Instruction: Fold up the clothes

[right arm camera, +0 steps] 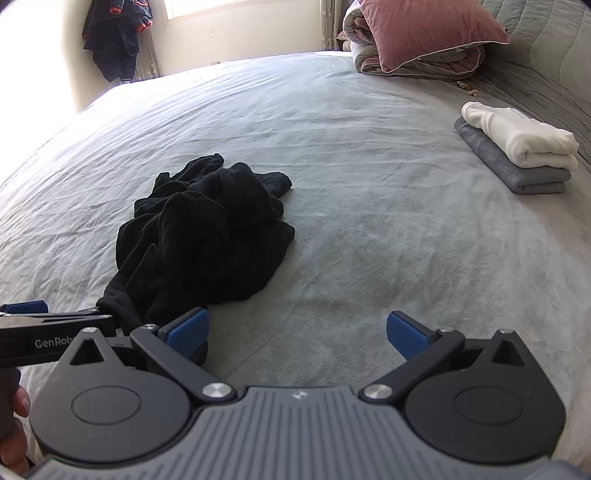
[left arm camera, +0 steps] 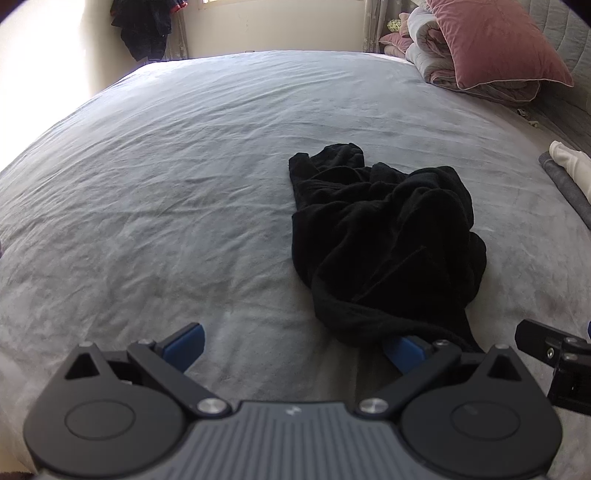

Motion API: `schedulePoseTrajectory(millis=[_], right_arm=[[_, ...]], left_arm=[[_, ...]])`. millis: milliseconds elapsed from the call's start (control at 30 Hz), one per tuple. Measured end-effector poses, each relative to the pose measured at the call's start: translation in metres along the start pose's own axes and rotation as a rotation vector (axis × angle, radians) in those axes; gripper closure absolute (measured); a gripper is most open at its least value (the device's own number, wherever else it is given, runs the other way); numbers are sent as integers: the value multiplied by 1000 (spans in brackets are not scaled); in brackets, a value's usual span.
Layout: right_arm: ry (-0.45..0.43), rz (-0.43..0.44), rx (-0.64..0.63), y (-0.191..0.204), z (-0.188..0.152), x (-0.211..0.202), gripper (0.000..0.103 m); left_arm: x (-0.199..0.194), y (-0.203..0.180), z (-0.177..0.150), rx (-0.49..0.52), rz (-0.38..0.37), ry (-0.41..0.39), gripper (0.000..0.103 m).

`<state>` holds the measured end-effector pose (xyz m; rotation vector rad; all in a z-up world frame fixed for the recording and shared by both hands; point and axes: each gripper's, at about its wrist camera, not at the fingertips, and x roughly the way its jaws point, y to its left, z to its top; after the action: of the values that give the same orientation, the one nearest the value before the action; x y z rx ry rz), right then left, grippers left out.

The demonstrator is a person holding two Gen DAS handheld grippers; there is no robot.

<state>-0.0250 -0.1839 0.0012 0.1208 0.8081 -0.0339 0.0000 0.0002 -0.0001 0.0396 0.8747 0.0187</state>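
A crumpled black garment (left arm camera: 384, 236) lies in a heap on the grey bed sheet (left arm camera: 166, 184). My left gripper (left arm camera: 295, 347) is open just before the heap's near end; the cloth's near edge overlaps its right blue pad (left arm camera: 404, 350). In the right wrist view the same black garment (right arm camera: 207, 236) lies to the left of centre. My right gripper (right arm camera: 297, 334) is open over bare sheet, its left blue pad (right arm camera: 188, 330) against the garment's near corner. Nothing is between either gripper's fingers. The left gripper's body (right arm camera: 51, 332) shows at the left edge of the right wrist view.
A folded white garment (right arm camera: 517, 136) sits on a folded grey one (right arm camera: 509, 170) at the right of the bed. A rolled duvet with a pink pillow (right arm camera: 424, 29) lies at the far right. Dark clothes (right arm camera: 118, 33) hang by the window. A hand (right arm camera: 18, 424) shows at lower left.
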Motion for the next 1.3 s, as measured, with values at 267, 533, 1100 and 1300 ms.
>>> schedulePoseTrajectory(millis=[267, 533, 1100, 1300], right_arm=[[13, 6, 5, 9, 4, 6, 0], [16, -5, -16, 15, 5, 11, 0], [33, -10, -6, 12, 3, 13, 0], [35, -15, -3, 10, 3, 13, 0]], left_arm=[[6, 8, -4, -11, -21, -11, 0], [11, 15, -6, -10, -29, -25, 0], [10, 30, -14, -13, -22, 5, 0], [12, 27, -7, -9, -17, 19, 0]])
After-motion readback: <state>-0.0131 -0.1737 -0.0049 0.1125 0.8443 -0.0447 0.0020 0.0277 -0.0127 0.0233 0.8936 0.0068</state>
